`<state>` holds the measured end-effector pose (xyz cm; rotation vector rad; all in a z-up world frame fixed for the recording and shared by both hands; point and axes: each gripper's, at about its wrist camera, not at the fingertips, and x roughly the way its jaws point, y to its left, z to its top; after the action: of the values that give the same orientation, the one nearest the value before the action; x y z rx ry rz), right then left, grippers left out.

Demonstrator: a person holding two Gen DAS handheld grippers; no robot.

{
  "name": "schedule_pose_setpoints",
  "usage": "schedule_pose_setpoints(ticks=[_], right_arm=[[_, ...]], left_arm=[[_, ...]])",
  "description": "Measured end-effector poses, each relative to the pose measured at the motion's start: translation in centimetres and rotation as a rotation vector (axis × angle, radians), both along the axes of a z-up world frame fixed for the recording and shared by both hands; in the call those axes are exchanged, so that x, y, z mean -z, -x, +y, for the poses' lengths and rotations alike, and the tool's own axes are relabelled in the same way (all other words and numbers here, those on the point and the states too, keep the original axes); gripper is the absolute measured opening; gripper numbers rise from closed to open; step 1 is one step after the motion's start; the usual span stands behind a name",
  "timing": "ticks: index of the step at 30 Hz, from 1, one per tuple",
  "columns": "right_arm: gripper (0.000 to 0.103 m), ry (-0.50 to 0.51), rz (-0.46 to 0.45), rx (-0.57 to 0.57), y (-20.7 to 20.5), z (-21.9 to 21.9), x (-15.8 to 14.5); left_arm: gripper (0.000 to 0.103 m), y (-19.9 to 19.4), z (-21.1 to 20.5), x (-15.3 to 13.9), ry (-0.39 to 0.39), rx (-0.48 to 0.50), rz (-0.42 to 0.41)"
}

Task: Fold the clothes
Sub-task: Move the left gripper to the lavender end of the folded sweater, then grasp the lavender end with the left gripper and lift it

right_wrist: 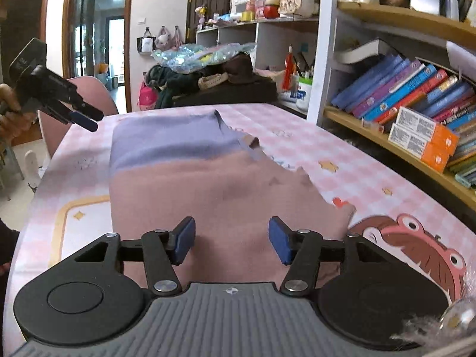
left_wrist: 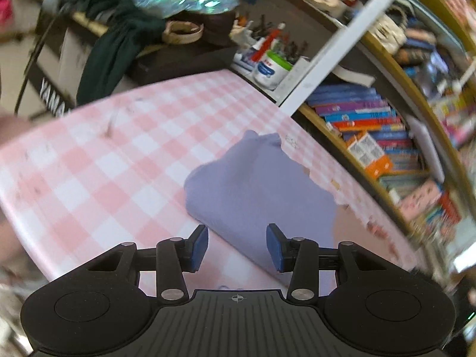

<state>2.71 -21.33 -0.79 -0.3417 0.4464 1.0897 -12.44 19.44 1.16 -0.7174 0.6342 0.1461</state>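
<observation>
A folded garment of soft knit fabric, lilac at one end and dusty pink at the other, lies flat on the pink-and-white checked table as a compact rectangle with a scalloped edge along one side. In the right wrist view it runs from 6 o'clock up to 12 o'clock.

The right tool hovers over the pink end, jaws wide apart, holding nothing. The left tool is likewise wide open and empty, with the lilac end directly ahead at 12 o'clock; the right view shows it raised clear of the table at 9 o'clock.

Judgement: folding of this garment appears complete or nearly so. No other unfolded clothing shows on the table.
</observation>
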Motion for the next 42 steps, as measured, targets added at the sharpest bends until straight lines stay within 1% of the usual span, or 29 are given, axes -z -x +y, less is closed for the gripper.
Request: schedule_pose_setpoints(ticks=[2,6,7,10,13,17,18,19,20,21,22,23,24,27,28,29,31,32,35,37,40,42], right_arm=[[0.048,-0.008,0.009,0.007,-0.3,-0.8,0.2],[0.037,-0.034,0.040,0.032,-0.9,-2.0,0.8],[0.037,-0.037,0.047,0.035,-1.0,-2.1,0.9],[0.037,-0.018,0.027,0.035,-0.7,-1.9,1.0],[0.038,-0.012,0.019,0.037,-0.6,-1.7,1.1],[0.038,-0.003,0.009,0.041,-0.4,-1.5,1.3],[0.038,-0.001,0.006,0.041,-0.4,-1.4,1.3],[0.038,0.001,0.003,0.042,-0.4,-1.4,1.4],[0.038,0.002,0.002,0.043,-0.3,-1.4,1.4],[0.039,0.002,0.002,0.043,-0.3,-1.4,1.4],[0.039,0.002,0.001,0.043,-0.2,-1.4,1.4],[0.039,0.002,0.001,0.043,-0.2,-1.4,1.4],[0.039,0.002,0.000,0.044,-0.1,-1.4,1.4],[0.039,0.002,0.001,0.045,-0.1,-1.3,1.4],[0.039,0.002,0.001,0.045,0.0,-1.3,1.4],[0.039,0.002,0.001,0.045,0.0,-1.3,1.4],[0.039,0.002,0.001,0.045,-0.1,-1.3,1.4],[0.039,0.002,0.001,0.045,-0.1,-1.3,1.4],[0.039,0.002,0.002,0.045,-0.1,-1.4,1.4],[0.039,0.001,0.003,0.044,-0.1,-1.4,1.4],[0.039,0.001,0.004,0.045,-0.1,-1.4,1.4],[0.039,0.001,0.003,0.044,-0.1,-1.4,1.4]], left_arm=[[0.043,-0.3,0.1,0.3,0.038,-0.024,0.000],[0.042,-1.1,0.2,1.4,0.088,-0.105,0.031],[0.042,-1.3,0.3,1.7,0.099,-0.122,0.040],[0.041,-1.7,0.3,2.6,0.125,-0.167,0.057],[0.039,-2.0,0.3,2.9,0.137,-0.198,0.036],[0.039,-2.9,0.4,3.0,0.133,-0.207,0.023],[0.036,-3.1,0.4,3.0,0.129,-0.211,0.021],[0.033,-3.2,0.4,3.1,0.123,-0.215,0.020],[0.027,-3.3,0.2,3.2,0.111,-0.218,0.017],[0.021,-3.4,0.0,3.2,0.092,-0.218,0.009],[0.018,-3.3,-0.5,3.1,0.065,-0.211,-0.002],[0.012,-3.3,-0.9,2.8,0.035,-0.201,-0.019],[0.010,-3.2,-1.6,2.2,-0.002,-0.186,-0.045],[0.009,-2.9,-3.2,-0.1,-0.097,-0.115,-0.152],[0.010,-2.9,-3.7,-0.7,-0.124,-0.092,-0.171],[0.010,-3.0,-3.9,-1.0,-0.142,-0.080,-0.176],[0.010,-3.3,-3.6,-0.7,-0.146,-0.089,-0.144],[0.010,-3.4,-3.2,-0.3,-0.129,-0.103,-0.127],[0.010,-3.1,-1.6,1.4,-0.022,-0.153,-0.089],[0.010,-3.1,-0.9,2.2,0.026,-0.169,-0.065],[0.015,-3.0,-0.4,2.9,0.063,-0.177,-0.042],[0.028,-3.3,-0.3,3.2,0.081,-0.182,-0.025]])
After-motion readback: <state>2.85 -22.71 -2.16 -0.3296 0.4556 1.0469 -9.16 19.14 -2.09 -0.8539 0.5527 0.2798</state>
